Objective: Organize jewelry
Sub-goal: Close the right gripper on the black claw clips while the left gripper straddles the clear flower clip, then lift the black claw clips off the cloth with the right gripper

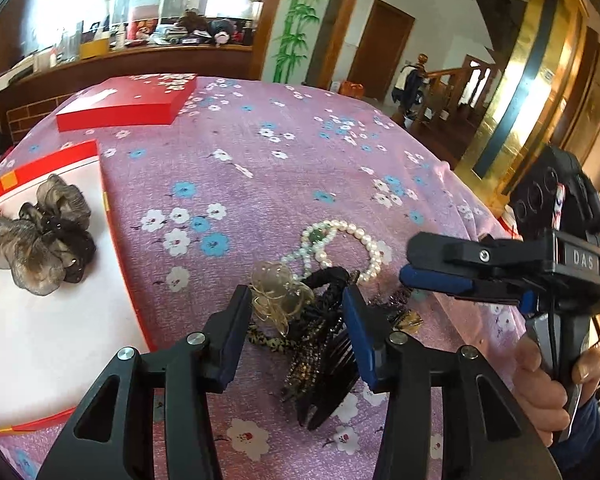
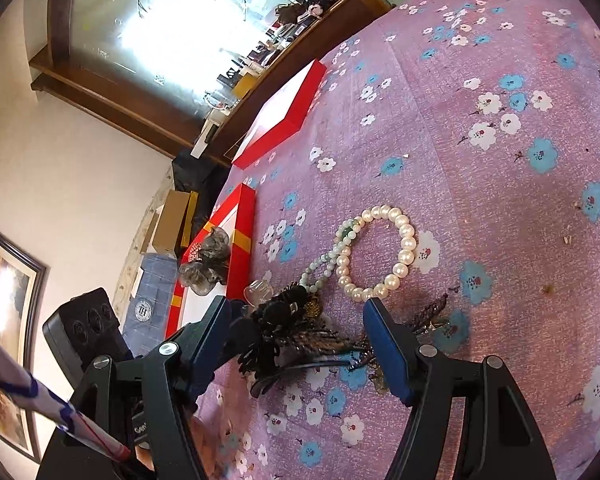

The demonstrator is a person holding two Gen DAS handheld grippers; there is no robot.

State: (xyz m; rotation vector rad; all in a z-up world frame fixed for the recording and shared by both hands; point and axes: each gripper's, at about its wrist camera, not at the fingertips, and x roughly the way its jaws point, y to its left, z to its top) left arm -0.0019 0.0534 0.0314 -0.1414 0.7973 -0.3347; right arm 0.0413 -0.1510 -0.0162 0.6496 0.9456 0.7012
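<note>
A pile of hair accessories lies on the purple flowered cloth: a clear amber flower clip [image 1: 278, 294], a black beaded comb clip [image 1: 320, 344], and a white pearl bracelet [image 1: 356, 248] with a pale green bead string [image 2: 332, 252] beside it. My left gripper [image 1: 298, 320] is open, its fingers astride the flower clip and black clip. My right gripper [image 2: 296, 332] is open over the same pile [image 2: 284, 328], the pearl bracelet [image 2: 384, 252] just beyond its tips. In the left wrist view the right gripper [image 1: 432, 268] hovers at the right.
An open red box with a white lining [image 1: 40, 340] sits at the left and holds a grey-black scrunchie [image 1: 40, 236]. Its red lid [image 1: 128, 100] lies farther back. The table's edge drops off at the right toward a wooden staircase [image 1: 440, 88].
</note>
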